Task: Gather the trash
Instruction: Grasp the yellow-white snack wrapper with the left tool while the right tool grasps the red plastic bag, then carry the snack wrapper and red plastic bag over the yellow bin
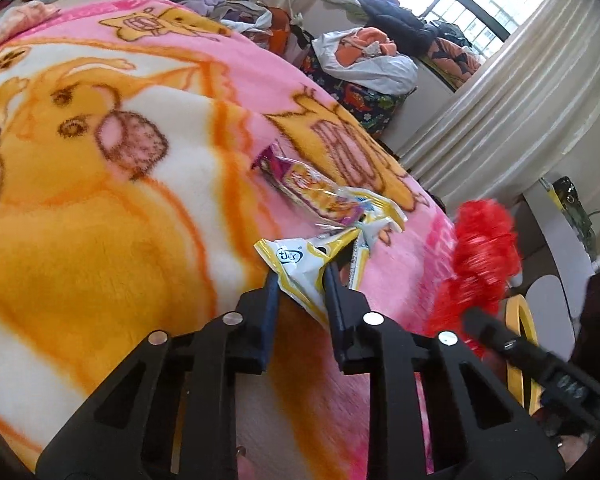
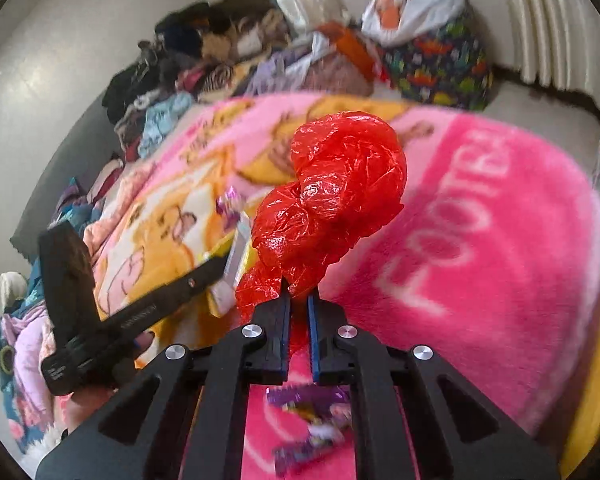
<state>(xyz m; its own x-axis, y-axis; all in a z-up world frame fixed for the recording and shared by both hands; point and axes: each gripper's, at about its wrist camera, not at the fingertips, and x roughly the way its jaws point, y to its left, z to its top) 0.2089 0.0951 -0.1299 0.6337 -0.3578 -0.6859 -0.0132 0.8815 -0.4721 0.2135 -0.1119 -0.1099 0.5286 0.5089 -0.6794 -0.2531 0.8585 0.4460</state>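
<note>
The left hand-held gripper (image 1: 300, 270) pinches a crumpled white-and-yellow wrapper (image 1: 300, 276) between its two pads, the foil bunched up and lifted a little off the pink and orange fleece blanket (image 1: 112, 208) that covers the bed. Just beyond that wrapper, a purple-and-orange snack packet (image 1: 300, 184) lies flat on the blanket, and a second white-and-yellow wrapper (image 1: 376, 208) lies touching its near end. The right hand-held gripper (image 2: 299, 294) has its jaws pressed almost together on the lower edge of a scrunched red plastic bag (image 2: 332, 200), which stands up from the fingertips in a loose knot above the blanket's pink border with white lettering (image 2: 460, 240). In the left wrist view the same red bag (image 1: 480, 264) shows blurred at the right, beside the bed's edge, with the other gripper's black finger below it. In the right wrist view the left gripper's black body (image 2: 100, 312) reaches in from the left toward the wrappers, a person's fingers under it. A purple wrapper (image 2: 312, 420) lies on the blanket just under the right gripper's frame, blurred. Heaped clothes (image 2: 188, 64) line the far side of the bed against the wall, and a white plastic bag stuffed with clothes (image 1: 364, 60) sits on a dark patterned bundle (image 2: 440, 64) by the curtains (image 1: 520, 92).
</note>
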